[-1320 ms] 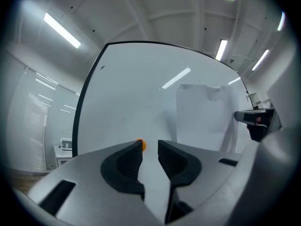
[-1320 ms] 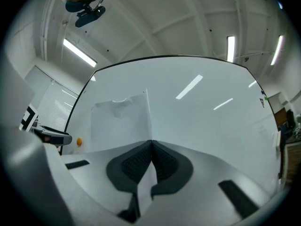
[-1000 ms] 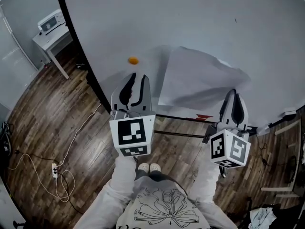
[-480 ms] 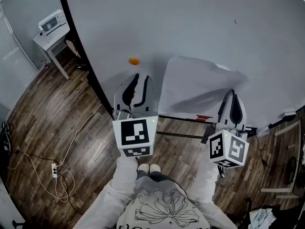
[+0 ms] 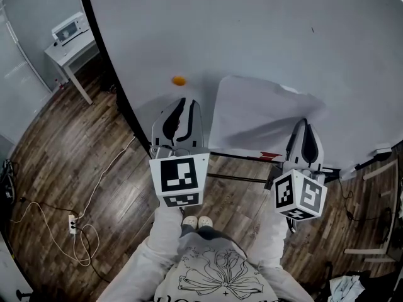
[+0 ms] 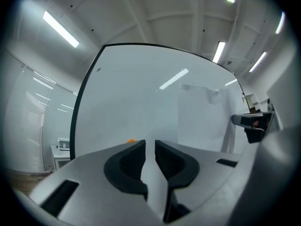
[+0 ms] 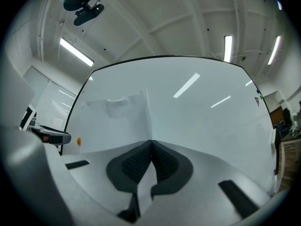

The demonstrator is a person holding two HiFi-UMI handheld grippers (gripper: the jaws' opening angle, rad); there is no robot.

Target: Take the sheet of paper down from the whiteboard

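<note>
at left, closing the left gripper from a wider spread a second ago, with only bare whiteboard in the gap, just below the orange magnet. further right, shifted slightly leftward and lying flatter than before: the sheet of paper, against the board, so probably loose and nearly free. seemingly taller than wide, long axis up the board, top right corner buckled. pinched at its right edge by the right gripper, pressed tight together.
</note>
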